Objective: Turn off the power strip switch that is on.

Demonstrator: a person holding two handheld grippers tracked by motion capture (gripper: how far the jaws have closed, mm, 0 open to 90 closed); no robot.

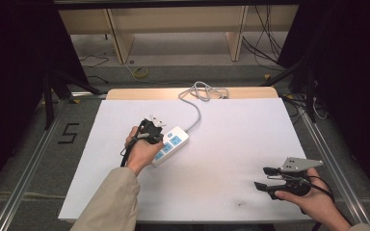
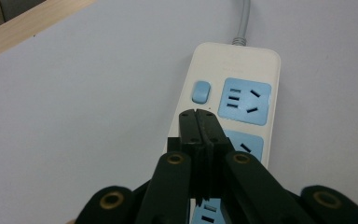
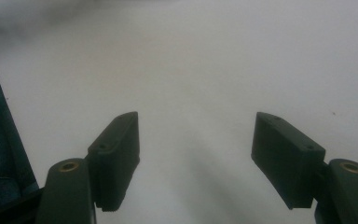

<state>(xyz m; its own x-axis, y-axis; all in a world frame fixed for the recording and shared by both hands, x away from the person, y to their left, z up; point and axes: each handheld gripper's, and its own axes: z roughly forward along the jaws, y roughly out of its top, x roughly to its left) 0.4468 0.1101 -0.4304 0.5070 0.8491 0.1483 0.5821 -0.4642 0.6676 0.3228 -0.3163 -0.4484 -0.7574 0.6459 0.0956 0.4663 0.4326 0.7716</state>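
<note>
The right gripper (image 3: 196,158) hovers over a bare white table (image 3: 191,60), its black jaws spread wide apart.

White sheet (image 1: 250,159) spread over a pale wooden counter (image 1: 139,93), its far edge bare. Grey floor (image 1: 24,149) all round, marked with a black "5" (image 1: 68,133) at left. Aluminium rails (image 1: 26,166) along both sides. Beyond, light wooden shelving (image 1: 173,21) with loose cables (image 1: 265,45) on the floor. Black drapes (image 1: 9,57) on either flank. Even, soft lighting.
</note>
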